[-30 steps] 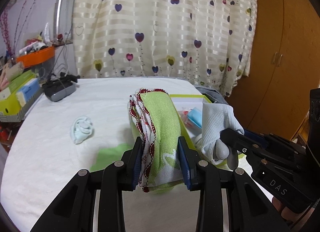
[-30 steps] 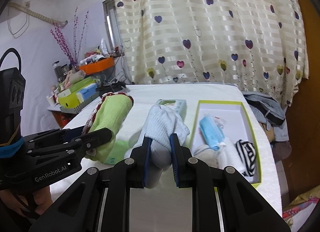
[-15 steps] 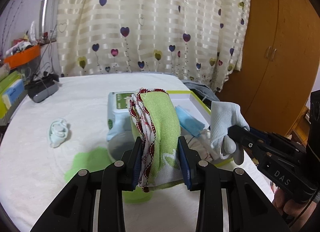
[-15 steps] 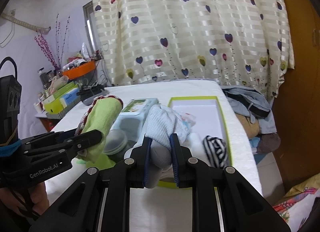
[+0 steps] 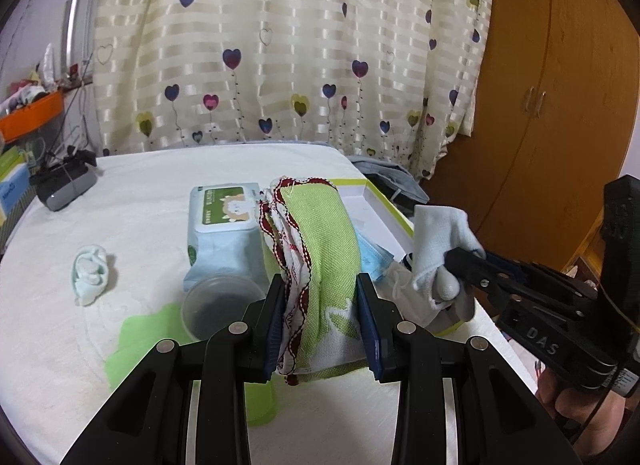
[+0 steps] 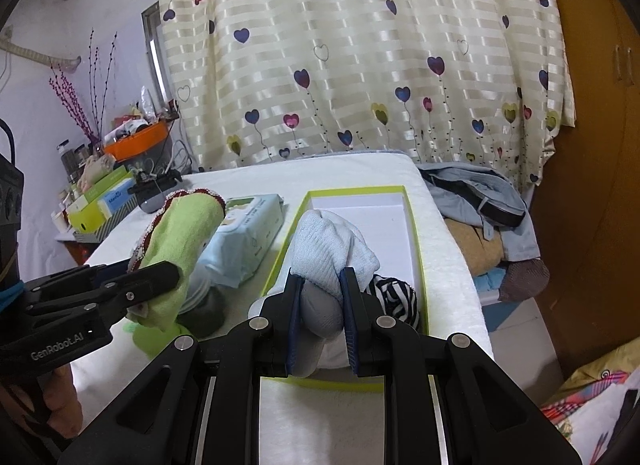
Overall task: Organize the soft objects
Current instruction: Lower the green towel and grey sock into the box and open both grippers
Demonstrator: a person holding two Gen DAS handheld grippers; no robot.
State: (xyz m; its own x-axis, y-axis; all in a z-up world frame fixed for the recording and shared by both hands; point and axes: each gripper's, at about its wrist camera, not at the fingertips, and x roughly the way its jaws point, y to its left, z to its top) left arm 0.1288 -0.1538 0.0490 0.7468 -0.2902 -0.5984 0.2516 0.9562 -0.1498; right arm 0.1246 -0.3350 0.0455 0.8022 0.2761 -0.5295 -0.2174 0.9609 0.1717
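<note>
Holding one green cloth [image 5: 320, 265], one pale sock [image 6: 328, 257].

The cloth [image 5: 320, 265] is showing lime green weave with red-and-white scalloped trim. The sock [image 6: 332, 261] is showing pale blue with a grey toe. The box [image 6: 416, 249] is displaying a lime rim and white floor. The curtain [image 5: 280, 45] is showing cream stripes and coloured hearts.

Green towel [image 5: 320, 257]: coarse woven cloth with red stitched edging. Pale blue sock [image 6: 328, 253]: fine ribbed knit. Wipes pack [image 5: 224, 225]: glossy plastic film. Box [image 6: 416, 225]: smooth matt card. Tabletop [image 5: 132, 193]: nubbly white terry cover. Left gripper [image 5: 322, 323]: matt black plastic, bright metal screws
</note>
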